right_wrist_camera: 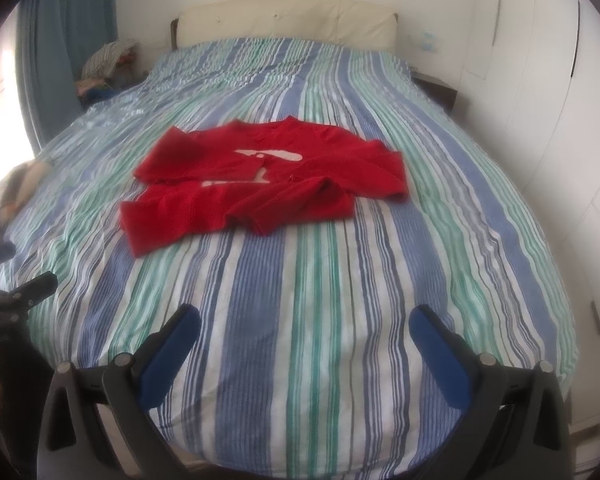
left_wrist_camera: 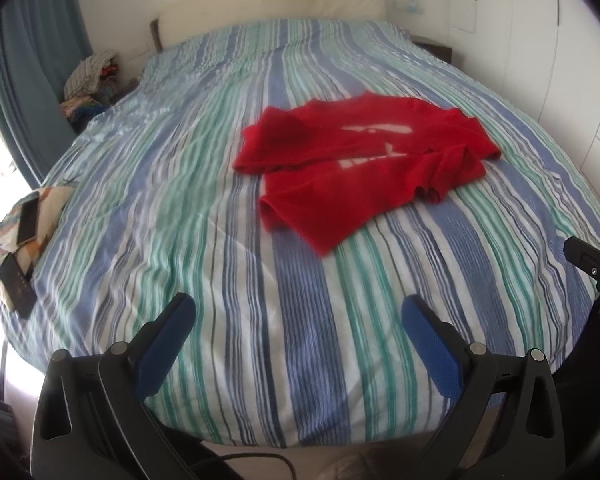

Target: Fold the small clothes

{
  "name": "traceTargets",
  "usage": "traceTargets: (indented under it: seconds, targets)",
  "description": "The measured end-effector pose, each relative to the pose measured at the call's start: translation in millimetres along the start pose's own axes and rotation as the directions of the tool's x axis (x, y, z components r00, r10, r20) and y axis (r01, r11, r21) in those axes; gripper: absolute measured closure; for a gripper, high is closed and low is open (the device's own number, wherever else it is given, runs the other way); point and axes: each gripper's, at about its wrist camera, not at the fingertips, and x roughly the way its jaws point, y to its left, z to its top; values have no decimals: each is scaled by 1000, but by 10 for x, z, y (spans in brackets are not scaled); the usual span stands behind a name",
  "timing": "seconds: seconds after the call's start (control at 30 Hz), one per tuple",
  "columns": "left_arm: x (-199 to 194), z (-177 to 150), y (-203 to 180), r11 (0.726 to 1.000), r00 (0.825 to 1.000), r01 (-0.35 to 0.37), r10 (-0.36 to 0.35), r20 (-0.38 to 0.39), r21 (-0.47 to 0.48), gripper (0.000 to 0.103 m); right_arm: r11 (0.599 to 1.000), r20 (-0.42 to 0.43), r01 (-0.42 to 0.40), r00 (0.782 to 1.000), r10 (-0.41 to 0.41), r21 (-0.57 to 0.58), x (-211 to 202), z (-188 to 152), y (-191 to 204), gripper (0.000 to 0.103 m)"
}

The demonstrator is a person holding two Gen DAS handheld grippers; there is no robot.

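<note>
Both of my grippers hang over the near end of the bed (left_wrist_camera: 204,208), jaws spread wide and holding nothing — the left gripper (left_wrist_camera: 298,316) and the right gripper (right_wrist_camera: 306,326) each show two blue pads with only striped bedcover between them. At the right edge of the left wrist view I can also see part of the right gripper, low beside the bed's near right side.

My red T-shirt (left_wrist_camera: 356,168) lies out in the middle of the bed, well apart from both grippers, a little right of centre as the left gripper sees it and a little left of centre for the right one. It is not flat. One sleeve is turned in over the chest on the left, the right side is bunched into a ridge across the white print, and the bottom hem sticks out toward me at an angle.

I judge the fold as barely begun — at best a loose, untidy first tuck. What is left is nearly everything: reaching the shirt, smoothing it, squaring the sides and folding it down.

Off at the near left edge a patterned cloth (left_wrist_camera: 24,232) carries two dark phones (left_wrist_camera: 30,218).
</note>
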Motion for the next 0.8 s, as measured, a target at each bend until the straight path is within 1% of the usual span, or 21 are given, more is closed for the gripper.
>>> traceTargets:
  seconds: [0.47, 0.8]
  targets:
    - [-32, 38, 34, 999, 1000, 23, -23, 1, -25, 0, 1000, -2, -4, 1000, 4, 5, -44, 0, 22, 0]
    - [-7, -1, 27, 1000, 1000, 25, -25, -3, -14, 0, 1000, -15, -5, 1000, 6, 6, -8, -8, 22, 0]
